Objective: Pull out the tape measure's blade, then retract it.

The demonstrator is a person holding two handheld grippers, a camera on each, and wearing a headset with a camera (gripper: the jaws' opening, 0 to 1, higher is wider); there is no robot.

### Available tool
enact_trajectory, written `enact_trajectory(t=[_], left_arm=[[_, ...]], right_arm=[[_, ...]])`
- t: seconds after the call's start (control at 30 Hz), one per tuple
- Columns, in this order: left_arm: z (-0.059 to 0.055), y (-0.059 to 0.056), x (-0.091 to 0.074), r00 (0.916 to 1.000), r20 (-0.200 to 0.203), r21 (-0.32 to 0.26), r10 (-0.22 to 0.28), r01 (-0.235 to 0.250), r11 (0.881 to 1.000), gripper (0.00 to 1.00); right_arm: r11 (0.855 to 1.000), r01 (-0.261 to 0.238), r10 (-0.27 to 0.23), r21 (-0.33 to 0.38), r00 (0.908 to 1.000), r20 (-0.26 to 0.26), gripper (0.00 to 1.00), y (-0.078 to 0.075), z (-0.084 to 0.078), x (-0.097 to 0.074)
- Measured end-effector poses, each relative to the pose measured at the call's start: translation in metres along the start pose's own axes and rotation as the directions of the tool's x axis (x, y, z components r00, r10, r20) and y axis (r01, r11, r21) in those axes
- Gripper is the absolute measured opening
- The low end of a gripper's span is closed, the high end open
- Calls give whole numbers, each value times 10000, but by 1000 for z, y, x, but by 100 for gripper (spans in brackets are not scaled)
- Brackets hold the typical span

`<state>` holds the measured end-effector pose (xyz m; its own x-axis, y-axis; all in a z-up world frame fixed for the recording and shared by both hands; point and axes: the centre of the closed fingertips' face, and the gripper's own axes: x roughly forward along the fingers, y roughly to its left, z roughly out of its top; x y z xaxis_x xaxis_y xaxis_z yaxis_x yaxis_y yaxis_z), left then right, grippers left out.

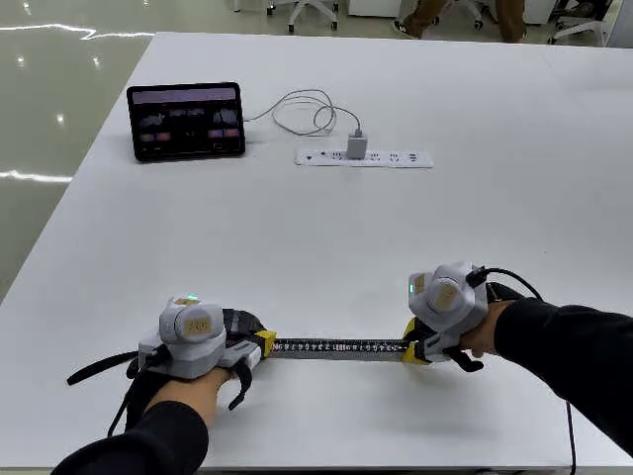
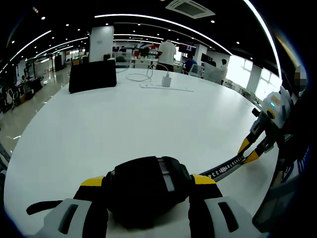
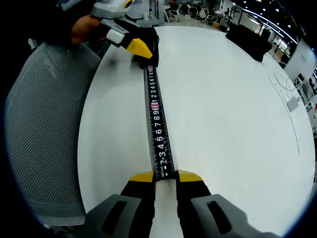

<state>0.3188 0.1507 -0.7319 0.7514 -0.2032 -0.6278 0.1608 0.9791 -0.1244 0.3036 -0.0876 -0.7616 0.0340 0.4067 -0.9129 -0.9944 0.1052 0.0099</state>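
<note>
Case: the black tape measure case (image 2: 148, 191) sits at the bottom centre of the left gripper view, clamped from both sides by the yellow tips of the left gripper (image 2: 148, 180).
Blade: the blade (image 3: 157, 114) is pulled out and lies flat on the white table (image 1: 297, 237).
Right gripper: the right gripper (image 3: 166, 176) has its jaws pressed together on the blade's end.
Numbers: clear in the right gripper view, too small in the head view.
Hidden: the blade's hook, probably between the jaws.
Surface: tablet (image 1: 186, 121) at upper left, power strip (image 1: 396, 158) at upper centre.
Room: a grey mesh chair (image 3: 39, 124) stands left of the table.
</note>
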Motion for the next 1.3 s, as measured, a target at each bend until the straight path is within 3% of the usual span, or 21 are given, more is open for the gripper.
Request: enact_trajectory(t=[1.3], left_arm=[[-1,0,-1,10000,-21,-12,14,-14,10000,62]], right_arm=[[9996,-109,118,-254,9993,356,11,2,23,11]])
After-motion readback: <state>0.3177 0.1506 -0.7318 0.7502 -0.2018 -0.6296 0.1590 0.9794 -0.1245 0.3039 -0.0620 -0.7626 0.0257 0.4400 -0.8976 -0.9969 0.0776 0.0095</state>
